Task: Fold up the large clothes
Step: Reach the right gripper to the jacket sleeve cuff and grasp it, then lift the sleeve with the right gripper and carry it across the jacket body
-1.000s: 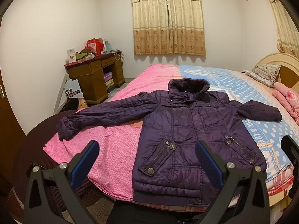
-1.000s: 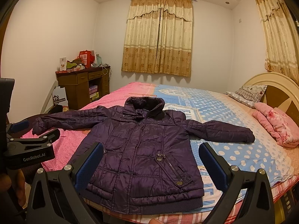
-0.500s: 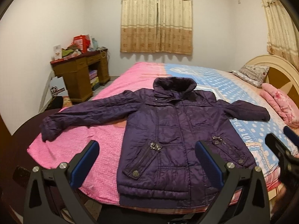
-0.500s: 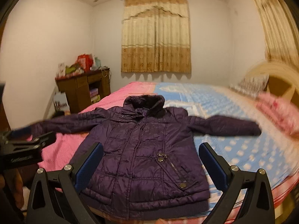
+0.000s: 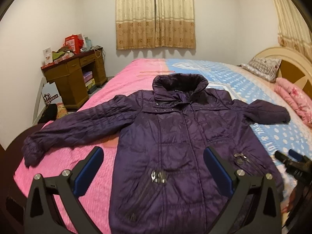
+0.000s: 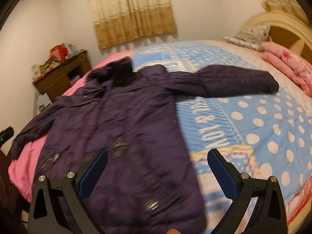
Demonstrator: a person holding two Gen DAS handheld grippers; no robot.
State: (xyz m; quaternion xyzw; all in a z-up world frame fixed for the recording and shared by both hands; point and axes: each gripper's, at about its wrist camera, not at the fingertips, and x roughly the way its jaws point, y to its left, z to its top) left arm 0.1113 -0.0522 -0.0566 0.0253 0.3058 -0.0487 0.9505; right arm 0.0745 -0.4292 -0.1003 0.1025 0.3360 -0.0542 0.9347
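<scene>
A dark purple padded jacket (image 5: 181, 142) lies flat, front up, on the bed (image 5: 101, 171), collar far, both sleeves spread out. My left gripper (image 5: 154, 156) is open and empty above the jacket's lower left front. My right gripper (image 6: 158, 159) is open and empty above the jacket's right hem side (image 6: 136, 136) and the blue bedspread (image 6: 253, 128). The right sleeve (image 6: 230, 81) stretches to the right. The right gripper also shows in the left wrist view (image 5: 292, 159). The right wrist view is motion-blurred.
A wooden desk (image 5: 72, 74) with clutter stands at the far left by the wall. Pink folded bedding (image 5: 292, 99) and a pillow (image 5: 261, 68) lie by the headboard (image 5: 288, 58) on the right. Curtains (image 5: 156, 15) hang at the back.
Both grippers have moved forward and lower over the jacket. The right gripper has swung to the right, toward the blue side of the bed. Both stay open.
</scene>
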